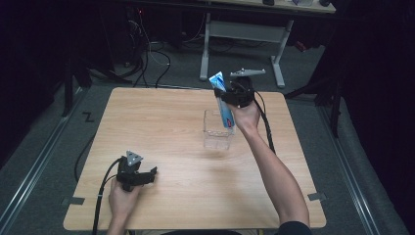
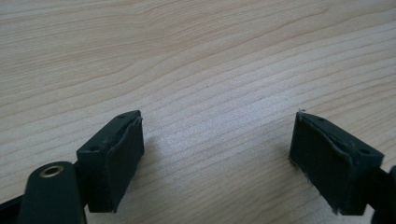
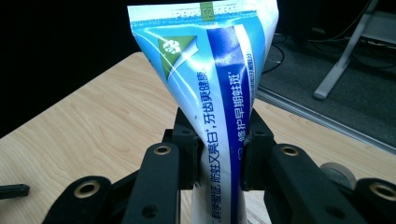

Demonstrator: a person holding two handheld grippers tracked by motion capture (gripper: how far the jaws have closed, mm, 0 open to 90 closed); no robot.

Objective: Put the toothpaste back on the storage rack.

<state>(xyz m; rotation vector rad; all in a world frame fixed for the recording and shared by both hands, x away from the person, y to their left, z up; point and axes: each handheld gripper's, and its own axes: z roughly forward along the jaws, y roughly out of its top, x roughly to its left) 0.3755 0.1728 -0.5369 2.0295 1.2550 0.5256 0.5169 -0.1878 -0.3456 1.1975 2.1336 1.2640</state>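
**Toothpaste tube clamped above the clear box**

Right gripper [image 1: 230, 98] has its jaws squeezed tight on a blue-and-white toothpaste tube [image 3: 219, 88], crimped end up. The tube's lower end dips into the clear plastic box [image 1: 217, 139], so it sits right over the box's far right side. Left gripper [image 1: 147, 175] rests on the wooden table [image 1: 186, 196], well short and left of the box, jaws wide apart with nothing between.

The toothpaste tube [image 3: 219, 93], centre of the right gripper view, bears white Chinese lettering down its blue stripe, smaller blue Chinese beside it, and a faint, illegible code along its top seal
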